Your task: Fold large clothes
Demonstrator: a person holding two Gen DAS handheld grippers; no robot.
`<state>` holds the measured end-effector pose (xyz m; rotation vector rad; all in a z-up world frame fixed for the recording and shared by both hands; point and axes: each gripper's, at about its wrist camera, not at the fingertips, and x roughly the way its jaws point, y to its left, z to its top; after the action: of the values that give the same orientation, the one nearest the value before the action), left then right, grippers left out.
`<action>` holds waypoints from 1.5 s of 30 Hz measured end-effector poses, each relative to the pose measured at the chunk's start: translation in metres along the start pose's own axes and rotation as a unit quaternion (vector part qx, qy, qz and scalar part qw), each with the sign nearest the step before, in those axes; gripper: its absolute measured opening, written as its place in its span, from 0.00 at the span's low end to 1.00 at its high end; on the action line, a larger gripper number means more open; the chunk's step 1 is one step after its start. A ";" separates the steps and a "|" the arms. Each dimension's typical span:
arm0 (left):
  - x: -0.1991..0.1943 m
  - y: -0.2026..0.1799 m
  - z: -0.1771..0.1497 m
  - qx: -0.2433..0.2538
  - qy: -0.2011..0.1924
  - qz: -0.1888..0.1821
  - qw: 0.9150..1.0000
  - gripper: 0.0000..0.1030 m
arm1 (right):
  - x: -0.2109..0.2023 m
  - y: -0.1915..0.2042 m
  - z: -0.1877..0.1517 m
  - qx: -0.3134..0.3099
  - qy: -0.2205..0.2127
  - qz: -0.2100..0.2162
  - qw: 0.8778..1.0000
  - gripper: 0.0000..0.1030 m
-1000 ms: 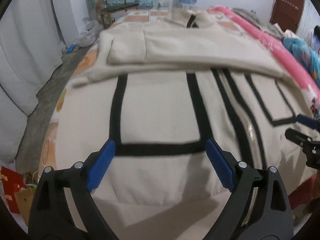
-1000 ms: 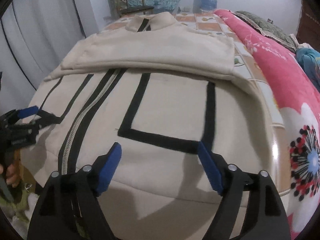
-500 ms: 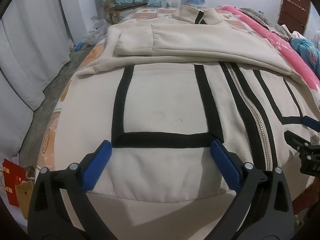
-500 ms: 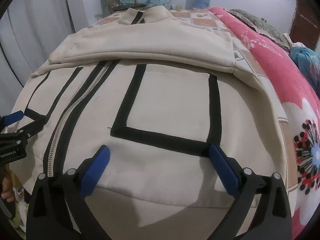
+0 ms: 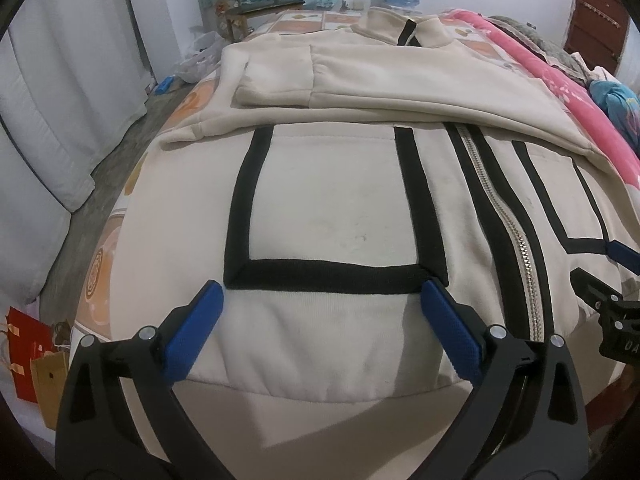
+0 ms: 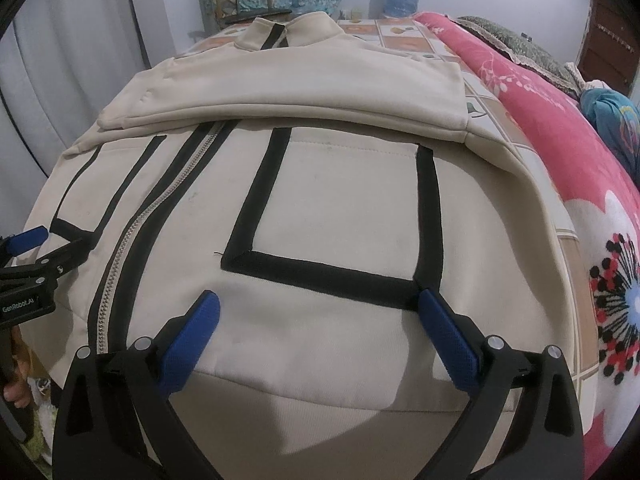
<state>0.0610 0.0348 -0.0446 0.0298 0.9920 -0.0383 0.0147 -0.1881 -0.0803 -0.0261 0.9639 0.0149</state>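
Jacket: the cream jacket (image 5: 332,208) is lying flat on the bed (image 6: 500,76), front up, filling the middle of both views; the collar is pointing to the top of the frame and the hem is at the bottom, near the tools.
Sleeves: both are already folded across the chest, making a band in the upper half of each view.
Left tool: the left tool (image 5: 320,304) is standing wide open, its jaws having just been opening; nothing is between the blue pads, and the hem is lying just under them.
Right tool: the right tool (image 6: 320,312) is also wide open after just opening, holding nothing, and it is hovering over the hem at the other black pocket outline.
Step in hand: I judge that the two tools are preparing to take the hem and fold the lower half up to the collar.
How to do well: each tool should be pinching both layers at the hem edge, at equal places on each side of the zipper (image 5: 516,236).
Lifting: both should be rising together and going toward the top of the frame, keeping the hem straight.
Risk: taking only the upper layer, or pulling the sleeves out of place.
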 end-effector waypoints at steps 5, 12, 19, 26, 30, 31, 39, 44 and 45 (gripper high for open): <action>0.000 0.001 -0.001 -0.001 -0.002 0.000 1.000 0.94 | 0.000 0.000 0.000 -0.002 -0.001 0.001 1.000 0.94; 0.000 0.001 -0.002 -0.002 -0.004 0.001 1.000 0.94 | 0.001 0.001 0.000 -0.003 0.000 0.001 1.000 0.94; 0.000 0.001 -0.001 -0.003 -0.005 0.001 1.000 0.94 | 0.001 0.001 -0.001 -0.003 -0.002 0.001 1.000 0.94; -0.001 0.001 -0.001 -0.003 -0.006 0.002 1.000 0.94 | 0.001 0.001 -0.001 -0.004 -0.004 0.002 1.000 0.94; -0.001 0.002 -0.002 -0.003 -0.006 0.001 1.000 0.94 | 0.001 0.001 -0.001 -0.004 -0.006 0.002 1.000 0.94; -0.001 0.002 -0.001 -0.003 -0.006 0.002 1.000 0.94 | 0.001 0.001 -0.001 -0.004 -0.007 0.002 1.000 0.94; -0.001 0.002 -0.001 -0.002 -0.008 0.002 1.000 0.94 | 0.000 0.000 -0.002 -0.005 -0.010 0.002 1.000 0.94; -0.001 0.004 0.000 -0.002 -0.010 0.003 1.000 0.94 | 0.000 0.000 -0.002 -0.005 -0.011 0.002 1.000 0.94; -0.002 0.003 0.000 -0.002 -0.010 0.003 1.000 0.94 | -0.001 0.000 -0.002 -0.005 -0.012 0.002 1.000 0.94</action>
<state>0.0604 0.0377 -0.0433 0.0288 0.9713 -0.0317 0.0125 -0.1885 -0.0812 -0.0339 0.9403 0.0236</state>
